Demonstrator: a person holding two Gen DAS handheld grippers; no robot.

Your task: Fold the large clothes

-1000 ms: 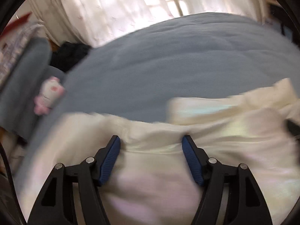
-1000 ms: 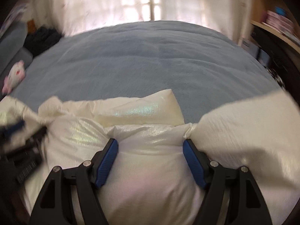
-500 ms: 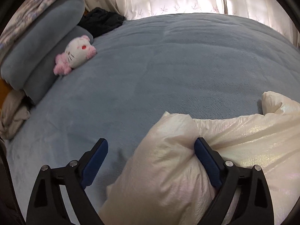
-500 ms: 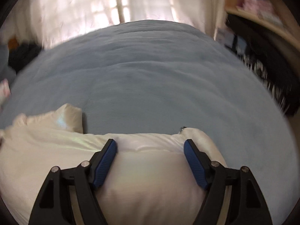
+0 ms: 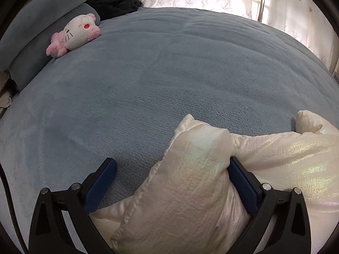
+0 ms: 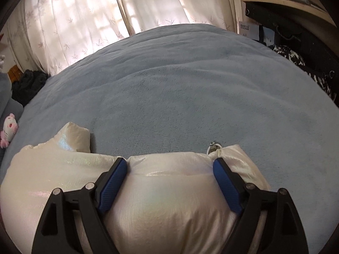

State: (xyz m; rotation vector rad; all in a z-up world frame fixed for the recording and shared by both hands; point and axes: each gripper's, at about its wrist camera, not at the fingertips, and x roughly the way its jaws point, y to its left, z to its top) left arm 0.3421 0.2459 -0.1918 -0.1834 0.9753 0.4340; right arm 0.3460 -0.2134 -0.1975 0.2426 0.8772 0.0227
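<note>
Both tools spread wide over puffy white jacket (image 5: 190, 190), plush toy (image 5: 74, 35) far off on blue bedspread (image 5: 169, 74)

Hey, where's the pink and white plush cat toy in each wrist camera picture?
Left wrist: plush cat lies upper left, against the grey pillow.
Right wrist: plush cat sits at the far left edge, small.
Shared landmark: the dark clothes heap by the curtain.
</note>
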